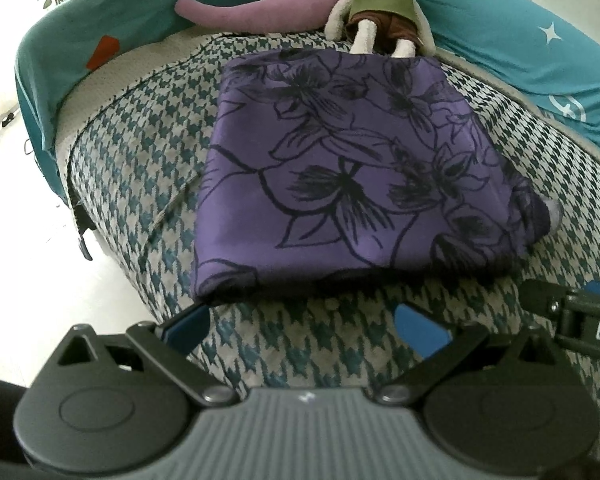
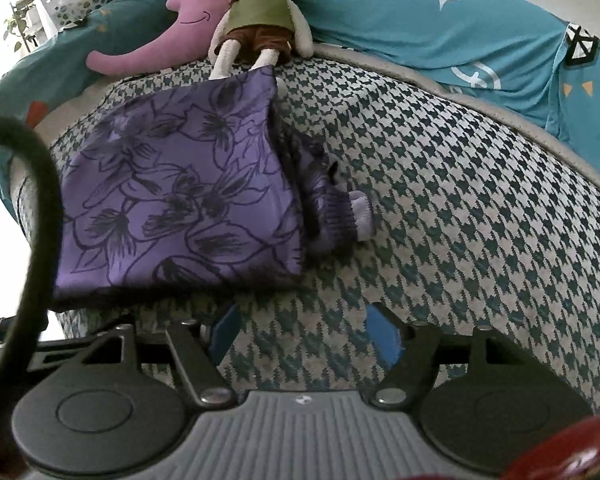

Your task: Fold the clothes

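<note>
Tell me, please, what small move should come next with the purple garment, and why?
Probably reach the right claw to the ribbed cuff poking out from the folded purple garment and tuck it under. Both claws are open and empty, and only that cuff spoils the rectangle.

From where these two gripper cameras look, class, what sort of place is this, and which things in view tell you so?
Most likely a bedroom at home. A folded purple floral garment lies on a houndstooth blanket, two soft toys, a rabbit doll and a purple moon plush, lean against teal star-print bedding.
</note>
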`<state>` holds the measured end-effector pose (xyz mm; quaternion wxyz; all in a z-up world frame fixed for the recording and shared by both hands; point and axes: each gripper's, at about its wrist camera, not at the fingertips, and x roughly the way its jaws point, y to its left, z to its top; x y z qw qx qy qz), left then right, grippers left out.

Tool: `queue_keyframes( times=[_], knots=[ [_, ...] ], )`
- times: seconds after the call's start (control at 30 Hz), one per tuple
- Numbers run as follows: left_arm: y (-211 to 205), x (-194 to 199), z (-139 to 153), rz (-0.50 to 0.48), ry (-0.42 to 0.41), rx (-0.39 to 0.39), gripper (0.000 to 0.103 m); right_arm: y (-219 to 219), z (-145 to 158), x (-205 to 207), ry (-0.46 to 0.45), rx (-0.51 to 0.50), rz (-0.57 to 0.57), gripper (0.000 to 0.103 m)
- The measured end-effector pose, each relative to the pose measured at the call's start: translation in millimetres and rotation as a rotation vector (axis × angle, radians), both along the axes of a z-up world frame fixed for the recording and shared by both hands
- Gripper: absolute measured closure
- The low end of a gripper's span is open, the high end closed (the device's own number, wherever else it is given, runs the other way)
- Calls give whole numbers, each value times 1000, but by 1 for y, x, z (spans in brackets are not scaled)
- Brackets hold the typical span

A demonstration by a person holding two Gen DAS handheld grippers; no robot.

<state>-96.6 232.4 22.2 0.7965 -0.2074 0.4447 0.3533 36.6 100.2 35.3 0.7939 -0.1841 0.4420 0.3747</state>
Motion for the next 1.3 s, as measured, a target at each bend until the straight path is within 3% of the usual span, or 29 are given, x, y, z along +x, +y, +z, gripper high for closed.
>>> queue_keyframes(
  times=[1.3],
  knots=[
    [-20, 5, 2, -96, -6, -7, 0, -9, 5, 9, -20, -8, -14, 32]
  ],
)
